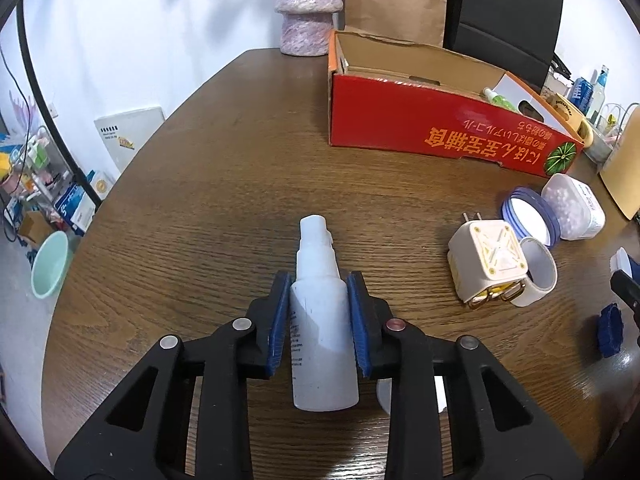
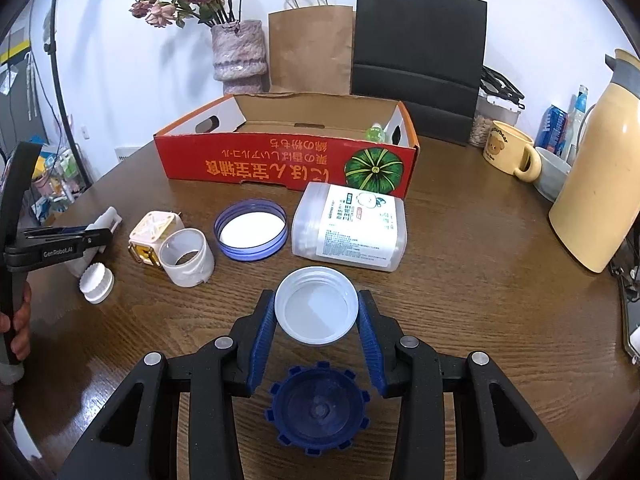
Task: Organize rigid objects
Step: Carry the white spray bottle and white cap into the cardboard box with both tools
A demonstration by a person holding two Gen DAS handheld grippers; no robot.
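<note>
My left gripper (image 1: 318,280) is shut on a white spray bottle (image 1: 320,320), nozzle pointing away, low over the wooden table (image 1: 200,200). My right gripper (image 2: 316,300) is shut on a white plastic lid (image 2: 316,306), open side up. A dark blue toothed cap (image 2: 318,410) lies just under the right gripper's base. The red cardboard box (image 2: 280,160) stands open at the back with a small green bottle (image 2: 375,132) inside. In the right wrist view the left gripper (image 2: 96,236) shows at the far left.
On the table lie a cream plug adapter (image 2: 152,236), a clear tape roll (image 2: 186,256), a blue-rimmed lid (image 2: 250,234), a clear container of white beads (image 2: 348,226) and a small white ridged cap (image 2: 96,282). A cream thermos (image 2: 600,168), mug (image 2: 508,150), vase (image 2: 240,56) and paper bags (image 2: 416,48) stand behind.
</note>
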